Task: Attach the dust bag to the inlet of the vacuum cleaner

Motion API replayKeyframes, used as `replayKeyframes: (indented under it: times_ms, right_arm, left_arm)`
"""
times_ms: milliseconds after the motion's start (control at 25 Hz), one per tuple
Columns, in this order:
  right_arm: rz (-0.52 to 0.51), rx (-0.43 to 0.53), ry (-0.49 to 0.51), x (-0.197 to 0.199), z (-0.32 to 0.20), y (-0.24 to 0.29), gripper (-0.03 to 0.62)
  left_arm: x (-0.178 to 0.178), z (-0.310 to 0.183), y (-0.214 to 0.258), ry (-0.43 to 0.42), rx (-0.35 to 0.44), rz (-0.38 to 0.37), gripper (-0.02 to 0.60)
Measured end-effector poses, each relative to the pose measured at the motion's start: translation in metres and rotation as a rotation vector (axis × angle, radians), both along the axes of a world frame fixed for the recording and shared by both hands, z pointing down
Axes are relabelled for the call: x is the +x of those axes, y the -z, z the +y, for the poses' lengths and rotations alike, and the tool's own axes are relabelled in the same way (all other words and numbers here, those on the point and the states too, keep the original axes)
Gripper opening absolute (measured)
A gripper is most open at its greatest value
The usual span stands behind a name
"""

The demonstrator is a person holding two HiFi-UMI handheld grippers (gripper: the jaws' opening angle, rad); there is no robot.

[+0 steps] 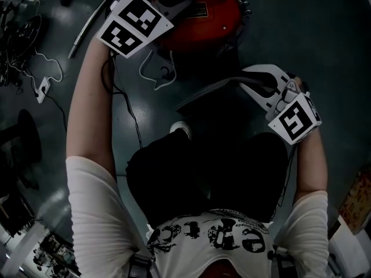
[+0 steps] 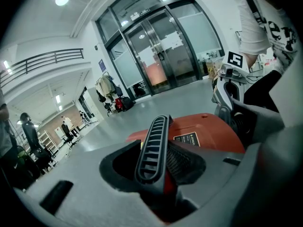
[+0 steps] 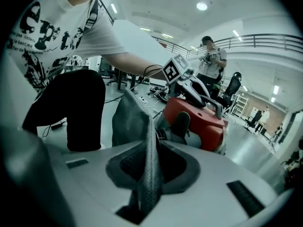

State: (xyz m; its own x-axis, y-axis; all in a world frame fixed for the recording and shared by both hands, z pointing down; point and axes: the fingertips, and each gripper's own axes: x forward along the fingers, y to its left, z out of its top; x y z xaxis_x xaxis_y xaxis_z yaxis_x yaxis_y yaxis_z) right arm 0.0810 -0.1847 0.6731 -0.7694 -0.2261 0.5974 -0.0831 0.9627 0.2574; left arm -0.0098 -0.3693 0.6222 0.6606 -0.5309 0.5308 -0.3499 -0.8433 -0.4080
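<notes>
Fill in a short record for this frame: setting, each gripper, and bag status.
setting: grey floor, with a red vacuum cleaner in front of the person
left gripper: closed on the vacuum's black ribbed handle
right gripper: pinching a fold of the grey dust bag
bag status: lies close to the vacuum's end; cannot tell whether it is attached

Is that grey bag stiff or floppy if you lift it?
Probably floppy: the dust bag folds into a thin ridge where the right gripper pinches it. Likely light, since that small pinch seems to hold it up.
</notes>
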Motion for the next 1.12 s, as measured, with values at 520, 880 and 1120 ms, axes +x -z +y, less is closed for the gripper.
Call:
replayKeyframes:
  times_ms: [520,880,1120]
  right_arm:
    - [-0.06,0.07,-0.105,0.001,-0.006,0.0,0.058]
    - [-0.075,-0.005,-0.19,0.009,-0.011,-0.008,0.058]
    - [-0.088,-0.042,-0.228,0.004,-0.018,-0.006,0.061]
  left_arm:
    - [0.0,-0.001,0.0,0.014,0.005,0.007,0.146]
    - [0.0,-0.001,0.0,0.02,0.007,0.014,0.146]
    - [0.0,-0.002,-0.001,0.027,0.008,0.016,0.146]
